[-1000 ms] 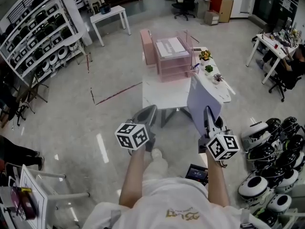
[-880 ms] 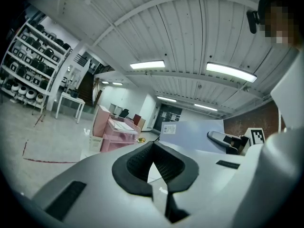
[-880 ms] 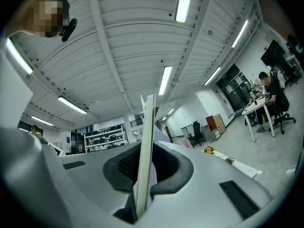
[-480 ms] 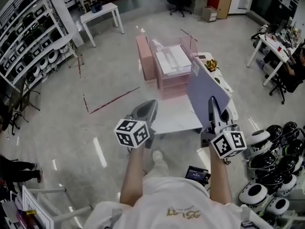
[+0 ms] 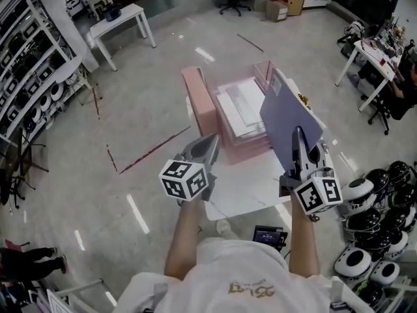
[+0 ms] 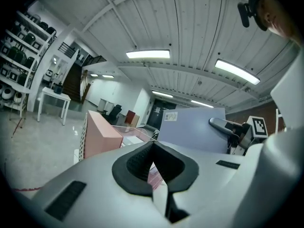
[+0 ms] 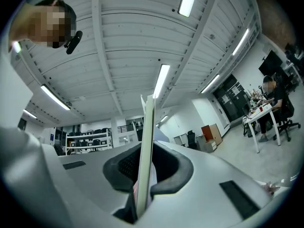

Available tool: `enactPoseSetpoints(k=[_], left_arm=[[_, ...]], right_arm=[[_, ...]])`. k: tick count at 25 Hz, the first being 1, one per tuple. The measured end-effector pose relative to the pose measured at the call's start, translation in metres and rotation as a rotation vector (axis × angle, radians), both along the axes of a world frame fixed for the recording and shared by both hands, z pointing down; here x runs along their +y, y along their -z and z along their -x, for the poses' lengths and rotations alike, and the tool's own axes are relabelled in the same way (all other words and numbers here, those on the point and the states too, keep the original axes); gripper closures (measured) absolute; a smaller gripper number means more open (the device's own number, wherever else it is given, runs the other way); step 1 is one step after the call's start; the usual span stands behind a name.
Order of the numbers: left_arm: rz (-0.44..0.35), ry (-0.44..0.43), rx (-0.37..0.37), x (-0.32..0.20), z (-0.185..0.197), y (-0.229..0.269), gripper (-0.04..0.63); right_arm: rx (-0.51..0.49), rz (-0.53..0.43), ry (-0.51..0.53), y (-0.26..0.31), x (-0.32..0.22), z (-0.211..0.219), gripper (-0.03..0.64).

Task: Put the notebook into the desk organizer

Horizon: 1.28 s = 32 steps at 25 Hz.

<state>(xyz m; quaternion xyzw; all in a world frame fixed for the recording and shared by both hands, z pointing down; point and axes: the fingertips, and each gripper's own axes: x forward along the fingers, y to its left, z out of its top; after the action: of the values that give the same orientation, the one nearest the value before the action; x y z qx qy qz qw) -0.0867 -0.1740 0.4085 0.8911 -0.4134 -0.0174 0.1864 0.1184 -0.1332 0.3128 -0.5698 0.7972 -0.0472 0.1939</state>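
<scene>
The pink desk organizer (image 5: 241,119) stands on a small white table (image 5: 251,191) just ahead of me. My right gripper (image 5: 298,142) is shut on the lower edge of a lavender notebook (image 5: 290,116), which it holds upright and tilted over the organizer's right side. In the right gripper view the notebook (image 7: 146,141) runs edge-on between the pads. My left gripper (image 5: 210,147) hovers at the table's left edge, shut and holding nothing. From the left gripper view I see the organizer (image 6: 100,136) at left and the notebook (image 6: 192,129) at right.
Shelving racks with helmets (image 5: 29,64) line the left wall. A white side table (image 5: 120,18) stands at the back. More helmets (image 5: 374,237) crowd the floor at the right. A person sits at a desk (image 5: 374,51) at far right. Red tape (image 5: 150,152) marks the floor.
The table and organizer have come closer and lower in the head view. The right gripper has carried the notebook forward, up beside the organizer. The left gripper stays shut.
</scene>
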Motion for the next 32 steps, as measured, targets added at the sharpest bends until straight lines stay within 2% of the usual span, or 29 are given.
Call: enactPoseSetpoints(k=[7,15,24,32], left_arm=[[0.03,-0.038,0.022,-0.048,0.006,-0.017,0.577],[0.047,-0.054,0.028,-0.066,0.002,-0.025,0.577],[0.057,-0.019,0.017,-0.074,-0.01,-0.025,0.578],[0.051,0.034,0.021,-0.079,-0.017,-0.026,0.577]], right_arm=[[0.03,0.036,-0.036,-0.014,-0.046,0.012,0.574],[0.065,0.042,-0.019,-0.023,-0.07,0.02,0.574],[0.154,0.016,0.037,-0.027,-0.091,0.024,0.574],[0.178,0.001,0.068,-0.029,-0.107,0.016,0.574]])
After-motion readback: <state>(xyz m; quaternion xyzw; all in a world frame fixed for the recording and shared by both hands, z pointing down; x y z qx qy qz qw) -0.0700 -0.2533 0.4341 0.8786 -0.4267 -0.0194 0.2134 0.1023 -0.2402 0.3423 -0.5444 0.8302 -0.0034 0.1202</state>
